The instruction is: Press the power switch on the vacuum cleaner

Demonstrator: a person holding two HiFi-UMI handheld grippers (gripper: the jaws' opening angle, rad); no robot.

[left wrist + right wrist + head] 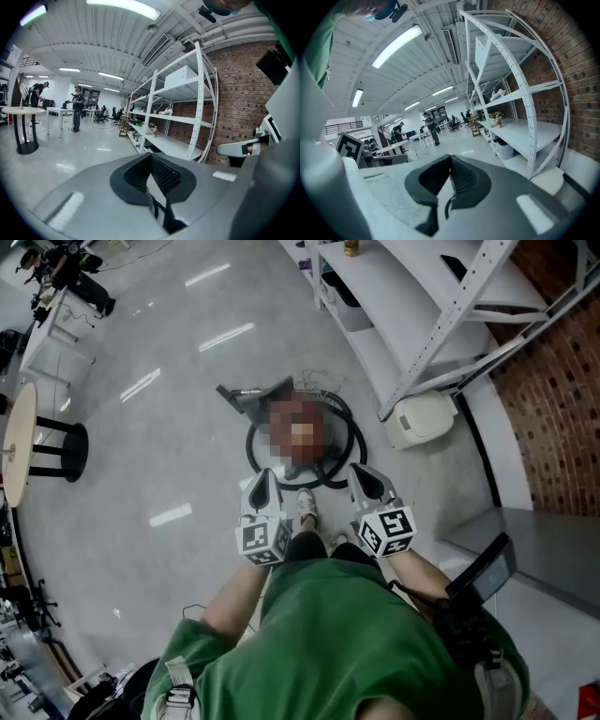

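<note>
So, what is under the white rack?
A white rounded unit by the rack leg and a grey bin farther along. Its shelves hide the rest.

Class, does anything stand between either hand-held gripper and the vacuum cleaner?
Nothing visible does. The left hand-held gripper and right hand-held gripper hang short of the vacuum cleaner, only air between. Its hose loops round it; a shoe stands beside the hose. The switch cannot be made out.

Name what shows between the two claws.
In the head view, the person's shoe shows between the left claw and the right claw, lower than both.
</note>
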